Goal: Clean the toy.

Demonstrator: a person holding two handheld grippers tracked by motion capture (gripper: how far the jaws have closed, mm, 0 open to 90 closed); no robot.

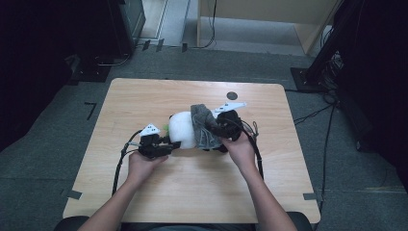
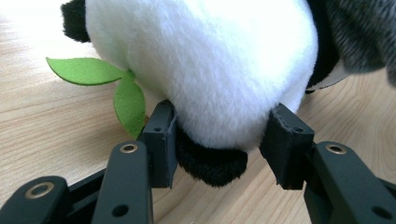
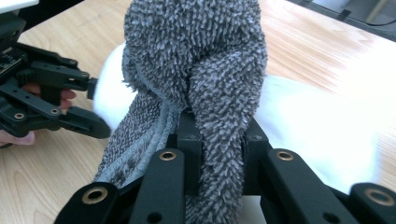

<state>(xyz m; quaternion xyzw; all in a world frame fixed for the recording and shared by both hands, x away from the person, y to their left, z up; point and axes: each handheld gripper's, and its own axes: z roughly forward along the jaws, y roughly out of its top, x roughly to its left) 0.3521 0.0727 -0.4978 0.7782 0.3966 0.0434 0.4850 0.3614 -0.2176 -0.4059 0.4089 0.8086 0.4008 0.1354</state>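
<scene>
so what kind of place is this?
Likely a lab or recording room, not a home: bare wooden table on grey carpet, tape marks on the floor, cables and dark equipment stands around it.

A light wooden table [image 1: 144,101] with rounded corners stands on a dark grey carpeted floor [image 1: 48,134]. A small round dark hole [image 1: 232,95] sits near the table's far edge. Beyond the table, a pale wooden cabinet [image 1: 308,19] rises at the far right, and a dark piece of furniture [image 1: 127,21] stands at the far left. Black cables [image 1: 327,139] trail over the carpet to the right. Short strips of tape [image 1: 90,109] mark the floor. The room's edges fall into deep shadow.
</scene>
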